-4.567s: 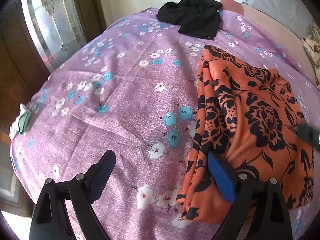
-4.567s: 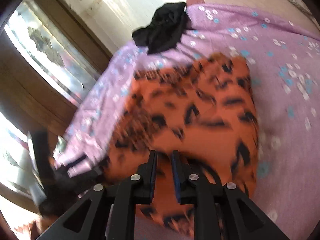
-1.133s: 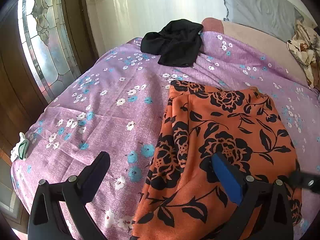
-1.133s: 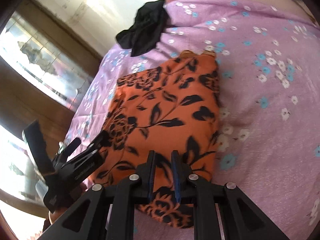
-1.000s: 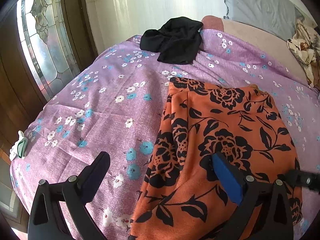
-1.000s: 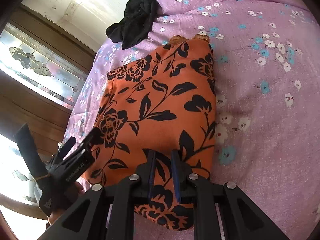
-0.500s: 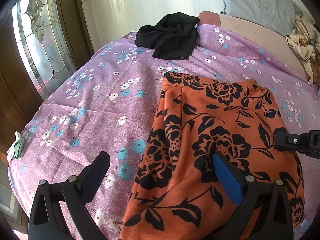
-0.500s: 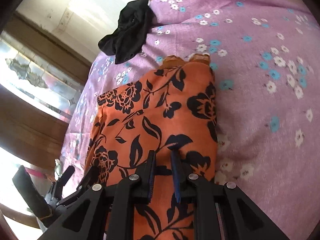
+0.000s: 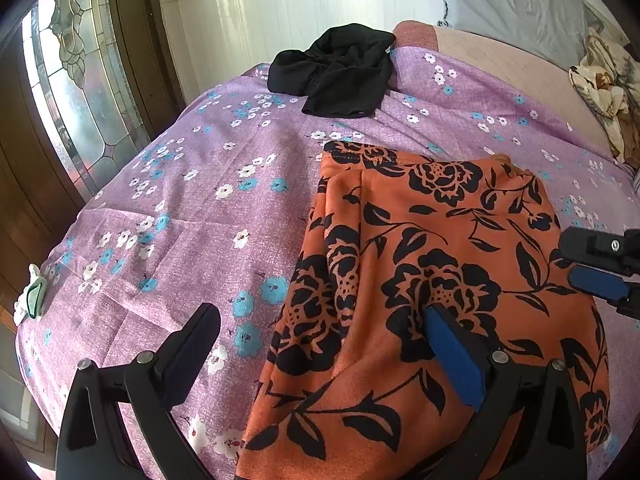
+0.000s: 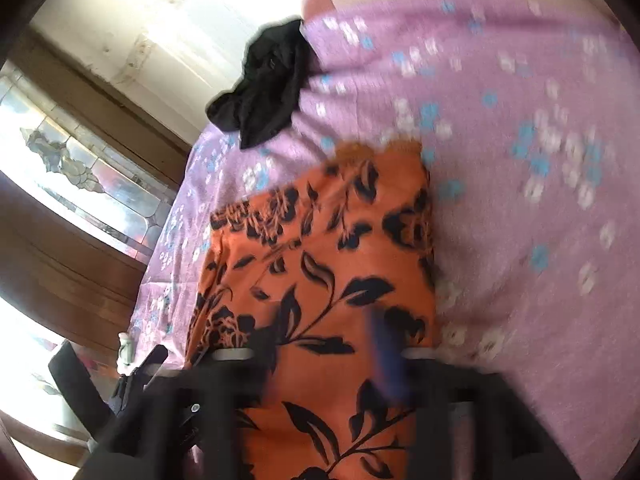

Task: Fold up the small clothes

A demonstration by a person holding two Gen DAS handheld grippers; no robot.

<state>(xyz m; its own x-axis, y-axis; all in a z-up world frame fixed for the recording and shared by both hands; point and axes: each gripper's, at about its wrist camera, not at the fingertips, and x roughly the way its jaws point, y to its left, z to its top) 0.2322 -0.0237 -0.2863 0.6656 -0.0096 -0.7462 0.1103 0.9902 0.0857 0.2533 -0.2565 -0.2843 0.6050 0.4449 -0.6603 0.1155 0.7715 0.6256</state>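
An orange garment with black flowers (image 9: pixel 420 260) (image 10: pixel 320 240) lies folded and flat on the purple flowered bedsheet (image 9: pixel 200 208) (image 10: pixel 520 200). My left gripper (image 9: pixel 324 344) stands open low over the garment's near left edge, its right finger above the cloth and its left finger above the sheet. My right gripper (image 10: pixel 328 344) is blurred; its jaws are opening over the garment's near right part, with flat cloth showing between them and nothing pinched. The right gripper (image 9: pixel 600 268) also shows at the right edge of the left wrist view. A crumpled black garment (image 9: pixel 336 68) (image 10: pixel 268 92) lies at the bed's far end.
A stained-glass door (image 9: pixel 68 100) and dark wood frame stand to the left of the bed. Beyond the sheet lie bare pinkish mattress (image 9: pixel 500 64), a grey cloth (image 9: pixel 520 8) and a patterned cloth (image 9: pixel 608 80). A small white-green object (image 9: pixel 30 300) sits at the bed's left edge.
The right gripper's jaws, shut on the orange garment's near edge before, now stand apart. It has shifted forward over the garment. The left gripper has stayed put and open.
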